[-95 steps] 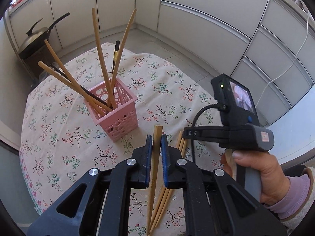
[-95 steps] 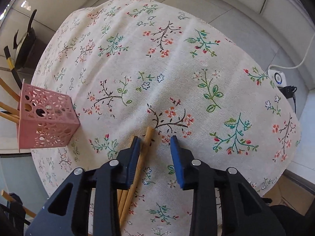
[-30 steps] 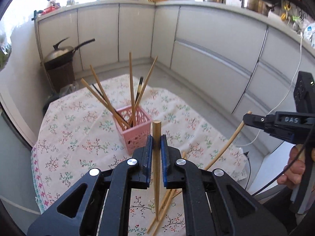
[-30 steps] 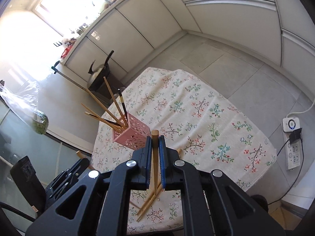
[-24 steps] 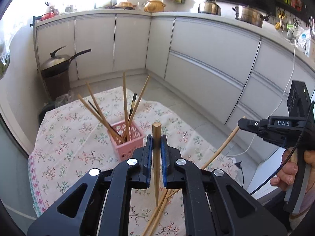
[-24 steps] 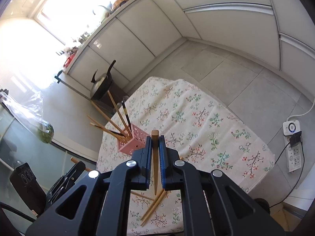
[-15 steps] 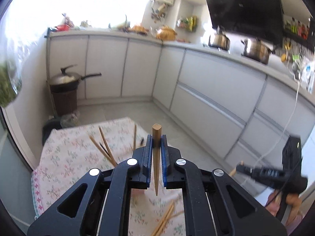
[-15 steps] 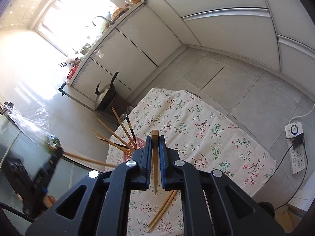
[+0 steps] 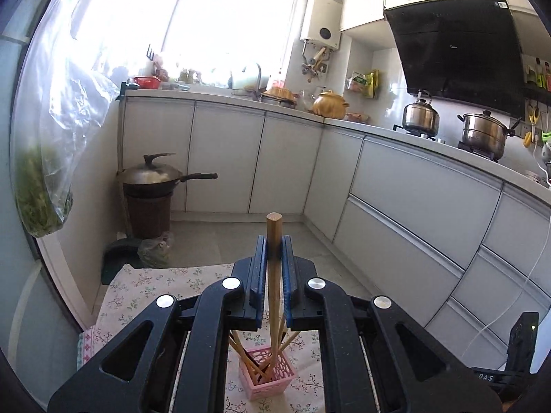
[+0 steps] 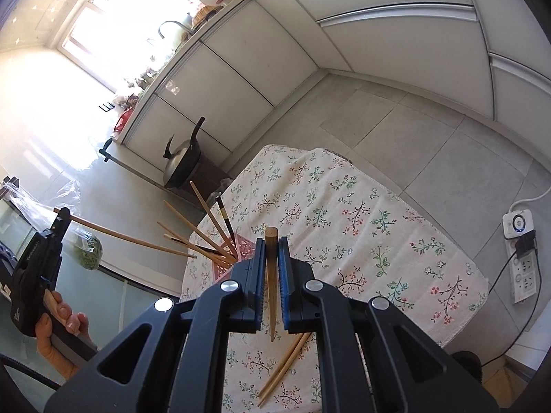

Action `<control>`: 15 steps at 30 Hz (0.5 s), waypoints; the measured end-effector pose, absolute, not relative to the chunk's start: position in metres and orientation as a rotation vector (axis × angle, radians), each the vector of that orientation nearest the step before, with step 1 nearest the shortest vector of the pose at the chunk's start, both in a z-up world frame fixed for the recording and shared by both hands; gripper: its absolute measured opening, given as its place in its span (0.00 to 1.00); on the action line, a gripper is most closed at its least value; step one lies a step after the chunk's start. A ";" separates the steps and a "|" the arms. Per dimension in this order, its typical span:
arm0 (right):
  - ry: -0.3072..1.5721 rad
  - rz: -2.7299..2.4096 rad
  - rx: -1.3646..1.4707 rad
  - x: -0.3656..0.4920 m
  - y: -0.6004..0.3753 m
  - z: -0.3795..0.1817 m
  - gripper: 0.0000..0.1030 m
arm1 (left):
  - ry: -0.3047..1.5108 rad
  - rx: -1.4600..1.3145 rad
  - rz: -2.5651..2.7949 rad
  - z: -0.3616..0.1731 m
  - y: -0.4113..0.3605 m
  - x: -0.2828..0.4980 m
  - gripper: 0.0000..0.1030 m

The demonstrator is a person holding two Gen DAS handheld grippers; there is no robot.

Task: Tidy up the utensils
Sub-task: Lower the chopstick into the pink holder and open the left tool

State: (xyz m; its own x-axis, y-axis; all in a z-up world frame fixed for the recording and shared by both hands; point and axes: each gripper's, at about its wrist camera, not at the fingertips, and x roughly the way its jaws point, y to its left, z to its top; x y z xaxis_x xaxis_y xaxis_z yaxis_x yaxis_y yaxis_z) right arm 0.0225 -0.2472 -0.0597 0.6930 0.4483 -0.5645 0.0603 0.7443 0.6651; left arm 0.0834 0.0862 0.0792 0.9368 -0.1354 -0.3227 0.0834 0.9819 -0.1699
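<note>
My left gripper (image 9: 274, 253) is shut on a wooden chopstick (image 9: 273, 296), held upright high above the pink lattice basket (image 9: 268, 380), which holds several chopsticks. The chopstick's lower tip hangs over the basket's opening. From the right wrist view, the left gripper (image 10: 63, 215) holds its chopstick (image 10: 134, 239) with the tip short of the basket (image 10: 224, 261). My right gripper (image 10: 272, 253) is shut on another wooden chopstick (image 10: 271, 285), high above the table. Two loose chopsticks (image 10: 284, 368) lie on the floral tablecloth (image 10: 361, 227) near its front edge.
A wok with a lid (image 9: 155, 177) stands on a dark stool beside the table. White kitchen cabinets (image 9: 413, 199) run along the back and right. A bag of greens (image 9: 41, 186) hangs at left. A power strip (image 10: 521, 251) lies on the floor at right.
Both grippers closed on chopsticks on the table and lifted them. The left gripper has tilted up and moved over the basket, its chopstick now pointing down at it. The right gripper rose slightly.
</note>
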 end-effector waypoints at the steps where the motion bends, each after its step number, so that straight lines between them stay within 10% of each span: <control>1: 0.789 0.240 0.710 0.023 -0.246 -0.060 0.07 | 0.348 -0.159 -0.108 0.077 0.089 0.086 0.07; 11: 0.784 0.249 0.694 0.024 -0.240 -0.056 0.07 | 0.534 -0.205 -0.062 0.027 0.098 0.125 0.11; 15: 0.757 0.257 0.690 0.023 -0.234 -0.043 0.07 | 0.467 -0.283 -0.013 0.040 0.120 0.107 0.51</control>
